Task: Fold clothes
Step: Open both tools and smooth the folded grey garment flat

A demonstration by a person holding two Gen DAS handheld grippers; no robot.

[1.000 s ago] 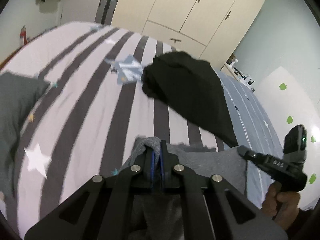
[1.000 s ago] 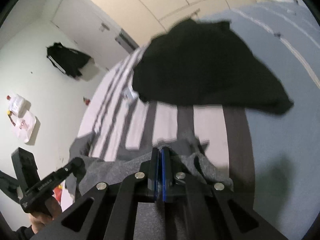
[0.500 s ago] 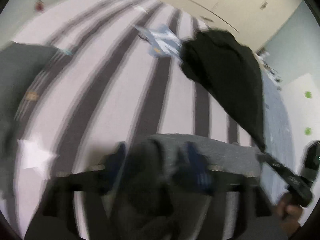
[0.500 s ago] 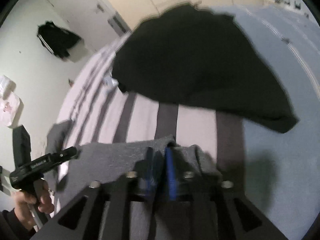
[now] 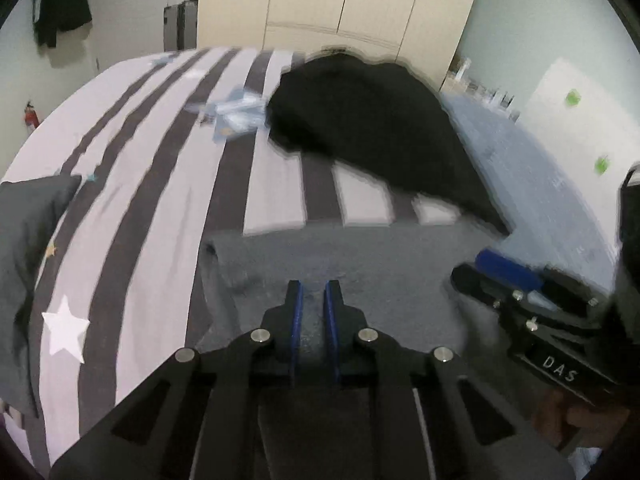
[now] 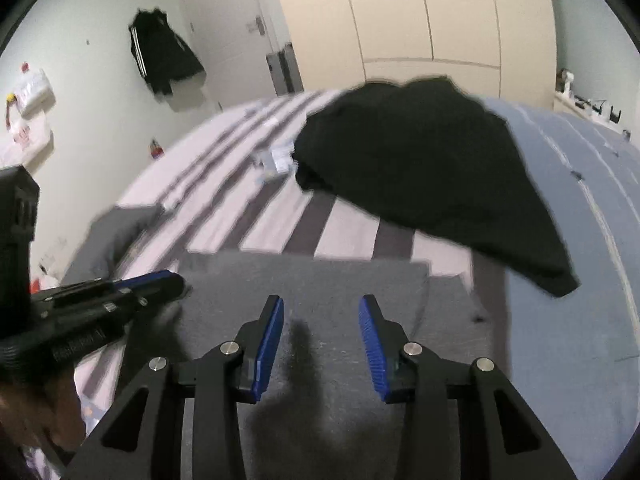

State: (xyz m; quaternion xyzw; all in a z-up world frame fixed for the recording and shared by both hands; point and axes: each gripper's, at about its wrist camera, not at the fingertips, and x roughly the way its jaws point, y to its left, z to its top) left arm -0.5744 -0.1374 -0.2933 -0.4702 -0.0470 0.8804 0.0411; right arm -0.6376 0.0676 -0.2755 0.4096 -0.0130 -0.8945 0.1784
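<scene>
A grey garment [image 5: 360,256] lies flat on the striped bed, its far edge straight; it also shows in the right wrist view [image 6: 320,292]. My left gripper [image 5: 312,292] hovers over its near part, jaws a little apart with nothing between them. My right gripper [image 6: 320,312] is open wide and empty above the same garment; it also shows at the right of the left wrist view [image 5: 492,268]. The left gripper appears at the left of the right wrist view [image 6: 160,284]. A black garment [image 5: 372,132] lies crumpled beyond the grey one, also seen in the right wrist view [image 6: 420,160].
The bed has a striped white and dark cover [image 5: 160,184] and a blue sheet [image 6: 580,280] on the right. A dark grey pillow [image 5: 24,236] lies at the left. A small blue-white cloth [image 5: 236,114] lies beside the black garment. Wardrobes [image 6: 420,12] stand behind.
Both grippers held the grey garment shut a second ago. They have let it go and opened, and the garment now lies spread flat on the bed.
</scene>
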